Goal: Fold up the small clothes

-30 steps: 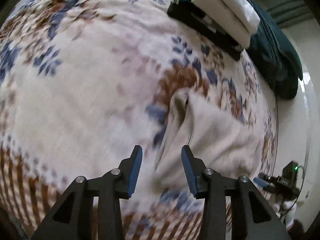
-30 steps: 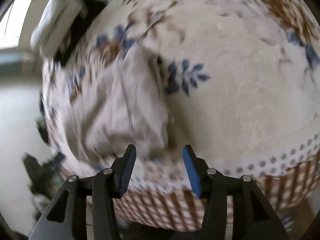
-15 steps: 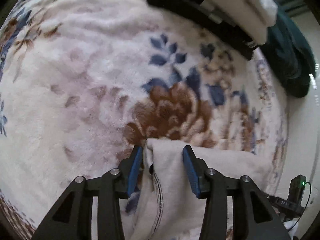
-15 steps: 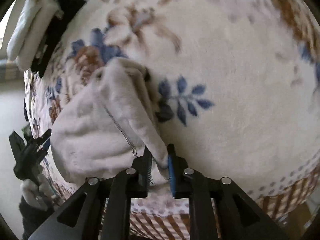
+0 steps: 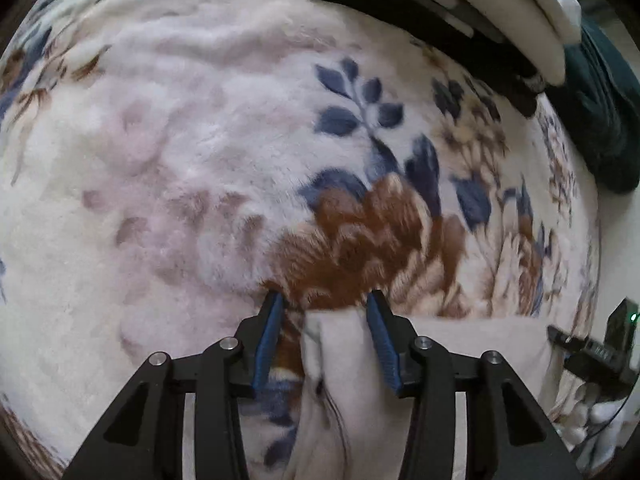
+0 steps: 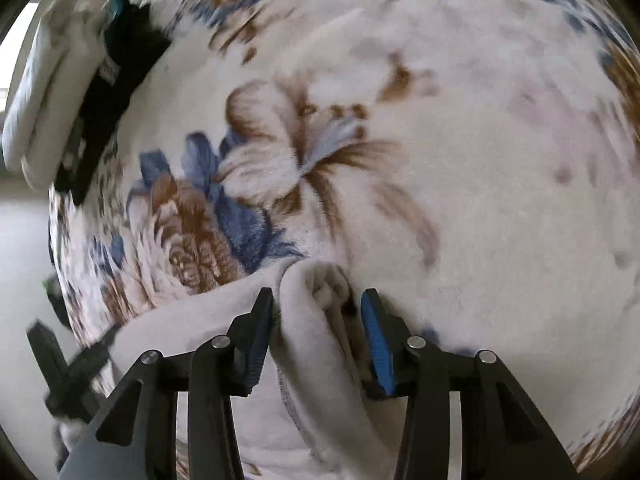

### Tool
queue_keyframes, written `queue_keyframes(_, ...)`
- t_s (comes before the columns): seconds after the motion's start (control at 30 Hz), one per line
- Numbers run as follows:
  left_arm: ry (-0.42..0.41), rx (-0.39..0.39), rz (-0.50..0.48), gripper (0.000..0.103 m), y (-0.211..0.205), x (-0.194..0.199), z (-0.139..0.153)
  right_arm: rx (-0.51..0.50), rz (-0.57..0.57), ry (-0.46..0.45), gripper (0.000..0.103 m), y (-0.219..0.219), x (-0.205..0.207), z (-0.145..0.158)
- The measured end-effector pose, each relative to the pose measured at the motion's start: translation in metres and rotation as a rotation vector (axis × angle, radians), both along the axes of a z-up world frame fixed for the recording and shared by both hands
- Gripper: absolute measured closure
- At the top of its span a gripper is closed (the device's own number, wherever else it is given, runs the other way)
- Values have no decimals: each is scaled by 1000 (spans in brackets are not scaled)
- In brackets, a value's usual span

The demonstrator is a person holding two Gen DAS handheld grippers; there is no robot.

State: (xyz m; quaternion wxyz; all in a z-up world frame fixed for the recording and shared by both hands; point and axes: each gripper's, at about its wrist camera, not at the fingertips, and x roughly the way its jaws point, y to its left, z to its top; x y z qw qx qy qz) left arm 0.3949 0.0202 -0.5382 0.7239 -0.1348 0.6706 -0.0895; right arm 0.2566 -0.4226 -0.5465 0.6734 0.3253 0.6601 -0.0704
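A small cream fleece garment [image 5: 340,364] lies on the floral blanket [image 5: 200,152]. In the left wrist view its folded edge sits between the fingers of my left gripper [image 5: 324,300], whose jaws stand open around it. In the right wrist view the garment's [image 6: 316,320] bunched corner lies between the open jaws of my right gripper [image 6: 316,300]. The right gripper shows at the right edge of the left wrist view [image 5: 588,350].
A stack of folded clothes, white on black [image 5: 460,12], lies at the far end of the blanket, with a dark green garment [image 5: 608,100] beside it. The stack also shows in the right wrist view [image 6: 68,92]. The blanket's edge and floor are at left [image 6: 24,260].
Both grippers moved forward with the garment's edge. The right gripper, shut on the cloth half a second ago, now stands open. The left gripper stays open around the cloth.
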Motion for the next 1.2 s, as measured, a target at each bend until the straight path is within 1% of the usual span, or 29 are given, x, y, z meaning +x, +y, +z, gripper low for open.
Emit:
queue_keyframes(0.07, -3, -54, 21, 63, 8, 2, 7, -2, 33, -9, 54, 1, 6, 8)
queue_keyframes(0.13, -13, -130, 54, 63, 20, -3, 16, 42, 27, -22, 50, -4, 3, 15)
queue_keyframes(0.17, -17, -164, 63, 56, 26, -8, 18, 57, 21, -31, 45, -7, 1, 17)
queue_keyframes(0.2, -14, -195, 70, 47, 32, -14, 19, 88, 7, -53, 36, -12, -3, 19)
queue_keyframes(0.23, -10, -228, 70, 45, 36, -20, 17, 143, -2, -86, 31, -16, -10, 19)
queue_keyframes(0.27, -3, -297, 65, 45, 39, -28, 13, 172, 3, -91, 25, -18, -14, 16)
queue_keyframes(0.3, 15, -340, 70, 44, 39, -33, 7, 222, 25, -82, 24, -17, -19, 7)
queue_keyframes(0.37, 45, -392, 72, 44, 34, -38, -5, 295, 55, -43, 24, -14, -26, -15)
queue_keyframes(0.43, 47, -402, 71, 41, 25, -37, -16, 363, 52, -31, 24, -11, -28, -31)
queue_keyframes(0.47, 40, -419, 79, 41, 22, -33, -21, 406, 37, -41, 24, -11, -28, -40)
queue_keyframes(0.5, 40, -422, 85, 41, 19, -29, -23, 425, 20, -53, 22, -11, -26, -44)
queue_keyframes(0.53, 36, -418, 92, 41, 15, -26, -26, 447, -2, -68, 22, -12, -25, -47)
queue_keyframes(0.57, 13, -415, 93, 42, 11, -22, -24, 481, -30, -91, 22, -13, -23, -51)
queue_keyframes(0.63, -20, -379, 57, 47, 3, -20, -19, 497, -48, -111, 22, -13, -21, -53)
queue_keyframes(0.67, -46, -364, 31, 62, -2, -20, -16, 505, -54, -126, 24, -13, -20, -52)
queue_keyframes(0.7, -56, -357, 17, 70, -4, -21, -15, 506, -56, -137, 30, -13, -21, -50)
queue_keyframes(0.73, -63, -357, 12, 72, -6, -21, -15, 509, -56, -148, 39, -13, -20, -49)
queue_keyframes(0.77, -76, -360, 11, 75, -5, -22, -13, 497, -59, -154, 59, -16, -20, -46)
queue_keyframes(0.83, -92, -367, 11, 80, -4, -25, -9, 484, -64, -163, 68, -13, -18, -44)
queue_keyframes(0.9, -115, -372, 7, 82, -3, -28, 2, 447, -63, -174, 72, -8, -15, -37)
queue_keyframes(0.97, -148, -369, -10, 82, -2, -32, 20, 427, -60, -205, 74, -7, -16, -22)
queue_keyframes(1.1, -219, -371, -36, 83, 1, -37, 69, 402, -34, -282, 75, 2, -14, 27)
queue_keyframes(1.2, -271, -383, -35, 83, 10, -35, 108, 396, -33, -334, 76, 8, -9, 68)
